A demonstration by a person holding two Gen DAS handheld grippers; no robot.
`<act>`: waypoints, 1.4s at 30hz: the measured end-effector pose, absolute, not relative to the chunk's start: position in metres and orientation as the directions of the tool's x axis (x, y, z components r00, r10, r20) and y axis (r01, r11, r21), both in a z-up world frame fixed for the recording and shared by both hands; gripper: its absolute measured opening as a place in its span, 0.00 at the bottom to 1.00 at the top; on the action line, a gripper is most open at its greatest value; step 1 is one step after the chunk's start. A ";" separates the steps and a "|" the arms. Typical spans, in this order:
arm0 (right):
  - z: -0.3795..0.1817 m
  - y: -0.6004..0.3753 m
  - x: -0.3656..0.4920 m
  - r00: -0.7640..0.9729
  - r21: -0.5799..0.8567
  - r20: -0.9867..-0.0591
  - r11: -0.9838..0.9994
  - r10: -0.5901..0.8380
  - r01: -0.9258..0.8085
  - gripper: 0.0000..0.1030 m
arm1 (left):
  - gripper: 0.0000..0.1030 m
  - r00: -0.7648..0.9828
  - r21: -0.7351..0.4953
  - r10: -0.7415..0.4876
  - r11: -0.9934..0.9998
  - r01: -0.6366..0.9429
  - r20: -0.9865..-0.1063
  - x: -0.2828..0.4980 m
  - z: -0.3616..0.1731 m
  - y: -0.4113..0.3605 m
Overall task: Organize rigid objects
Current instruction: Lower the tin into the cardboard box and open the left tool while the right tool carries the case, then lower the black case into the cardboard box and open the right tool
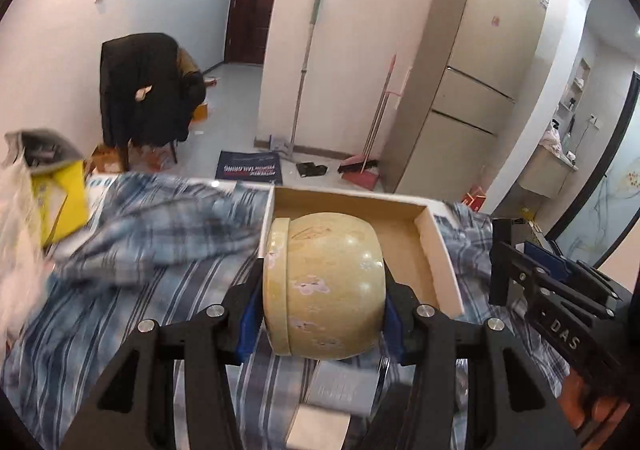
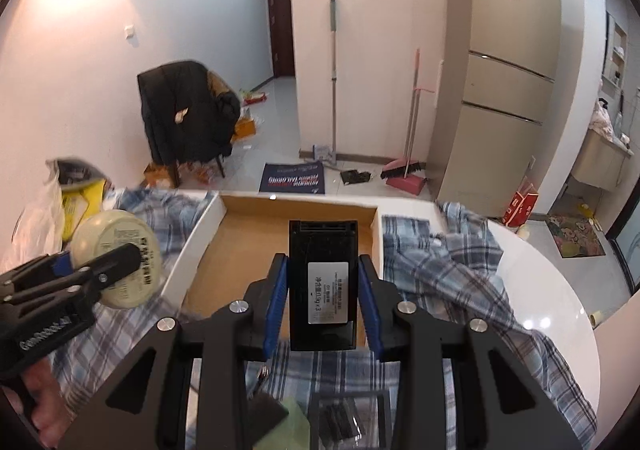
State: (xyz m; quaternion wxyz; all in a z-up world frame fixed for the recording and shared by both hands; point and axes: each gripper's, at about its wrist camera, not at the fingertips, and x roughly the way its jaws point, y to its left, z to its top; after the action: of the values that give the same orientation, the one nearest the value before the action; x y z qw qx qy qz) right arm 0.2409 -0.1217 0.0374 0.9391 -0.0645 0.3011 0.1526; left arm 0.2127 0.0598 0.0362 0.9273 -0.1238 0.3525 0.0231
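My left gripper (image 1: 322,320) is shut on a round cream-yellow jar (image 1: 324,286), held on its side above the plaid cloth, just in front of an open cardboard box (image 1: 434,246). From the right wrist view the same jar (image 2: 120,258) hangs left of the box, its labelled base toward the camera. My right gripper (image 2: 323,300) is shut on a flat black box with a white label (image 2: 323,282), held over the near edge of the open cardboard box (image 2: 200,246). In the left wrist view the right gripper (image 1: 552,286) shows at the right.
A blue plaid cloth (image 1: 132,242) covers the white round table (image 2: 560,290). A yellow bag and plastic bag (image 1: 48,194) sit at the left. Small items (image 2: 340,418) lie on the cloth below my right gripper. Behind stand a fridge (image 2: 504,70), a chair with a dark coat (image 2: 184,118), a mop and a broom.
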 end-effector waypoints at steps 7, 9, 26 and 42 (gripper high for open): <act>0.017 -0.122 0.277 0.768 -0.008 -0.608 0.966 0.201 -0.259 0.32 | 0.51 0.732 -0.068 0.043 0.990 -0.121 -0.680 0.242 0.002 0.050; 0.001 -0.123 0.286 0.748 0.002 -0.632 0.965 0.204 -0.262 0.32 | 0.51 0.717 -0.061 0.065 0.987 -0.148 -0.694 0.245 -0.015 0.051; -0.045 -0.125 0.299 0.694 0.017 -0.688 0.961 0.211 -0.276 0.32 | 0.83 0.838 -0.188 0.008 0.973 -0.132 -0.545 0.226 -0.024 0.070; -0.057 -0.127 0.311 0.662 0.070 -0.704 0.952 0.258 -0.297 0.32 | 1.00 0.923 -0.043 0.089 0.993 -0.114 -0.375 0.198 -0.006 0.048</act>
State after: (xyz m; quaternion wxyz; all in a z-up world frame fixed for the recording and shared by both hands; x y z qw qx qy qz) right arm 0.3113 -0.1271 -0.0574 0.9112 -0.0253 0.3819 0.1524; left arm 0.1985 0.0482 -0.0059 0.9800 -0.0318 0.1897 0.0518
